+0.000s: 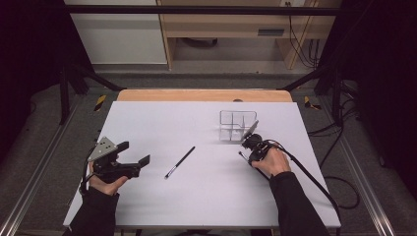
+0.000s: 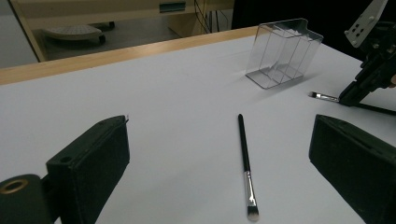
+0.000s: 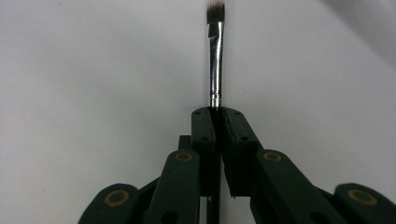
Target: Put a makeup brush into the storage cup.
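In the high view, two makeup brushes are being counted on the white surface (image 1: 147, 196): one (image 1: 179, 162) is lying in the middle, the other (image 1: 242, 156) is being gripped by the right gripper (image 1: 246, 147) near one clear organizer (image 1: 237, 126).

In the left gripper view, the left gripper's (image 2: 219, 172) fingers (image 2: 93, 163) are being held wide apart, with nothing in them.

In the right gripper view, the fingers (image 3: 205, 135) are being squeezed shut on the brush (image 3: 215, 60) handle. It should be lifted slowly and kept straight.
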The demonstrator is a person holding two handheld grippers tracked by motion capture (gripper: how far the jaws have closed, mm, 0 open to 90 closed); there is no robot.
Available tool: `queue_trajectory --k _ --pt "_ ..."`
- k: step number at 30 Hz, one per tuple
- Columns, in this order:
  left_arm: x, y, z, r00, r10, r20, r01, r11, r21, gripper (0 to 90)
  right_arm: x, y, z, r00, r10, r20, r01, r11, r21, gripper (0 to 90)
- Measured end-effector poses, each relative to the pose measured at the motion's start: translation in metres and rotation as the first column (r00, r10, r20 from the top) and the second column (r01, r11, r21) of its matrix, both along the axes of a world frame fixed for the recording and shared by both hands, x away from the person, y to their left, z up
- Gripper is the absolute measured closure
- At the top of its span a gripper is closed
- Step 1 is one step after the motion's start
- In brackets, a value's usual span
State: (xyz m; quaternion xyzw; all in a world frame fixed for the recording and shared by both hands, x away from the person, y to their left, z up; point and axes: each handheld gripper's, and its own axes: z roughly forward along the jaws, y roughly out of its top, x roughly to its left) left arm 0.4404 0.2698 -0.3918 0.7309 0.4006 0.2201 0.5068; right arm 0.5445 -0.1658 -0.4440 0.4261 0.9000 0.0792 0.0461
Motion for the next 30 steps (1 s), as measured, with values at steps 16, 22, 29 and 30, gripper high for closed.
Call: queue_trajectory --k 16,22,29,30 --pt "0.000 -0.001 0.000 1.0000 0.000 -0.002 0.000 1.0000 0.001 4.7 -0.018 -0.015 0.038 0.9924 -0.029 0.119 0.012 0.989 0.145 83.8" --pt "0.000 -0.001 0.000 1.0000 -0.001 0.001 0.001 1.0000 0.004 4.7 -0.027 -0.022 0.054 0.9777 -0.069 0.198 0.021 0.972 0.236 83.8" --pt "0.000 -0.001 -0.001 1.0000 -0.001 -0.001 0.001 1.0000 0.002 4.7 -0.038 -0.031 0.069 0.9429 -0.138 0.303 0.024 0.936 0.352 83.9" --pt "0.000 -0.001 -0.001 1.0000 -0.002 -0.001 0.002 1.0000 0.002 4.7 -0.040 -0.031 0.071 0.9363 -0.151 0.317 0.025 0.929 0.369 83.8"
